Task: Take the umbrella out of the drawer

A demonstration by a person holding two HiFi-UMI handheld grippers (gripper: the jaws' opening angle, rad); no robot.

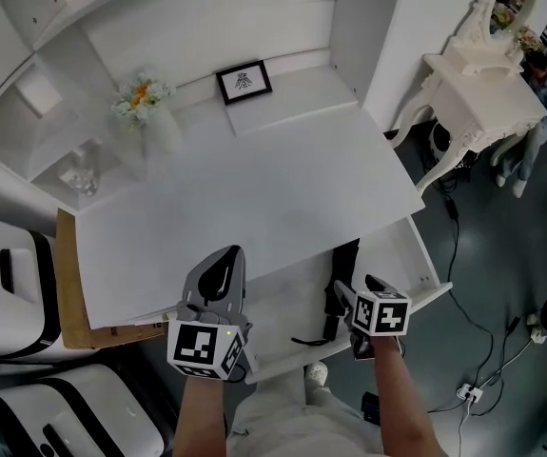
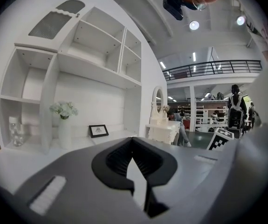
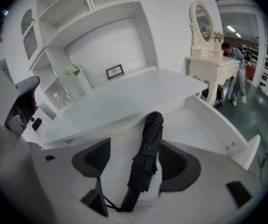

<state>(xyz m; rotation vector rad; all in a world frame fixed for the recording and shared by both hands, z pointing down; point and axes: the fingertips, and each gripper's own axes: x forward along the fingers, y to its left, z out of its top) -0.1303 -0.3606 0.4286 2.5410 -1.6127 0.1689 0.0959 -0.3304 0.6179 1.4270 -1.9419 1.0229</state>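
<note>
Holds the right gripper point(image 3: 134, 148) wide open astride the folded black umbrella point(image 3: 145, 157), nearer the 3 o'clock jaw, not clamped. Carries the left gripper point(image 2: 133, 141) pinched narrow on nothing, raised at 9 o'clock of the right one, above the counter point(image 1: 254, 208) edge. Finds the umbrella lying lengthwise in the open drawer point(image 3: 208, 120), far end at 12 o'clock by the counter's front edge, handle and wrist loop point(image 3: 108, 202) toward 6. Risks, probably: pinching loose fabric only and dropping the umbrella; lifting steeply and knocking it against the counter's lip; snagging the loop on the 9 o'clock jaw.
</note>
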